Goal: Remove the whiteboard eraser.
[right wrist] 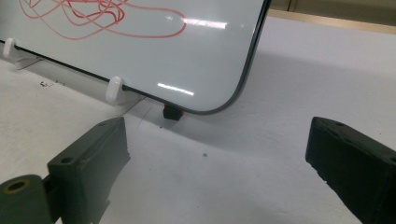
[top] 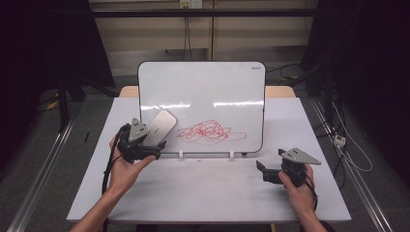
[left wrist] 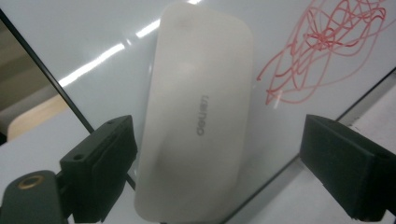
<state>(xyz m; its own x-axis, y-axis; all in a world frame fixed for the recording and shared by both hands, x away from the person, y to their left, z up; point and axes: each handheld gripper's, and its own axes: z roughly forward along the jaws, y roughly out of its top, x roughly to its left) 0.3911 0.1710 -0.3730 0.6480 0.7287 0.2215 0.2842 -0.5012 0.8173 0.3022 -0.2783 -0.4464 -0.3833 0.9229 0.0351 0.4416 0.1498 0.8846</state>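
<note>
The left gripper (left wrist: 215,154) is standing open around the white eraser (left wrist: 198,116) lying against the whiteboard (top: 203,87), its pads apart from it. The right gripper (right wrist: 215,163) is hovering released above the surface (top: 208,188).

This looks like a lab or recording room set up for handling trials, not a home. A plain white worktop (top: 208,188) stands alone in the middle, with dark curtains (top: 43,43) hanging at far left and far right. Metal rails (top: 41,159) run along the grey floor on both sides of the worktop. Loose cables (top: 350,150) trail over the floor at right, and more drop from a wall socket (top: 189,4) at the far wall. A black bar (top: 203,13) crosses that bare, pale wall.
</note>
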